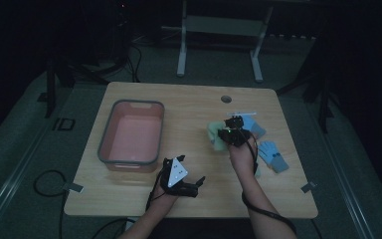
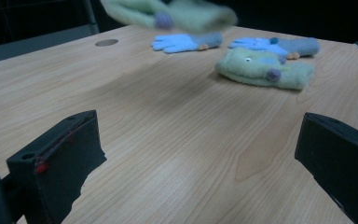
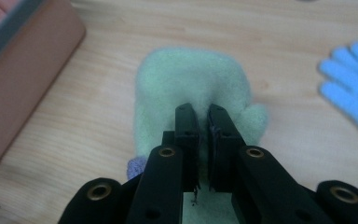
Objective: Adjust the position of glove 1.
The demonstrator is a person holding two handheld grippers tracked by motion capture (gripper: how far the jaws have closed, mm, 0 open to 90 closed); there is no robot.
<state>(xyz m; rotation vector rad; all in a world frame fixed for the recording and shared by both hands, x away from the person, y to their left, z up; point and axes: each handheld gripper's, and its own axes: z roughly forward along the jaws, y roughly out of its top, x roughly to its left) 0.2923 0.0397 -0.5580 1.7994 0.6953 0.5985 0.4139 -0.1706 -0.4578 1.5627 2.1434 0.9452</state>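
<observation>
Right gripper view: right gripper (image 3: 203,122) has its jaws nearly closed, pinching a green mitten (image 3: 192,81) near the cuff. Mitten hangs off the jaws, thumb out to one side, a purple bit (image 3: 135,167) showing at its lower edge. Under it is the desk (image 3: 279,42); a blue glove (image 3: 352,81) lies at the far right of this view, and a corner of the pink bin (image 3: 23,79) sits at the left.

High view: right gripper (image 1: 235,132) is over the right half of the desk (image 1: 189,99), with the mitten (image 1: 215,134) just left of it. Blue gloves sit beside it: one (image 1: 252,125) touching the gripper's far side, another (image 1: 273,156) nearer the right edge. Bin (image 1: 110,144) is on the left half, well apart from the gloves.

Left gripper (image 1: 189,185) is low over the near edge of the desk, jaws wide open, holding nothing. Grey plate (image 1: 177,170) on top.

Left gripper view: both open jaws frame bare desk (image 2: 168,140). Beyond them a second green mitten (image 2: 263,69) lies flat on the wood, with a small eye and a purple spot on it. Two blue gloves (image 2: 186,43) (image 2: 279,45) lie behind it. The held mitten (image 2: 168,14) shows blurred at the top, clear of the desk. A round hole (image 2: 106,42) is in the desk at far left.
</observation>
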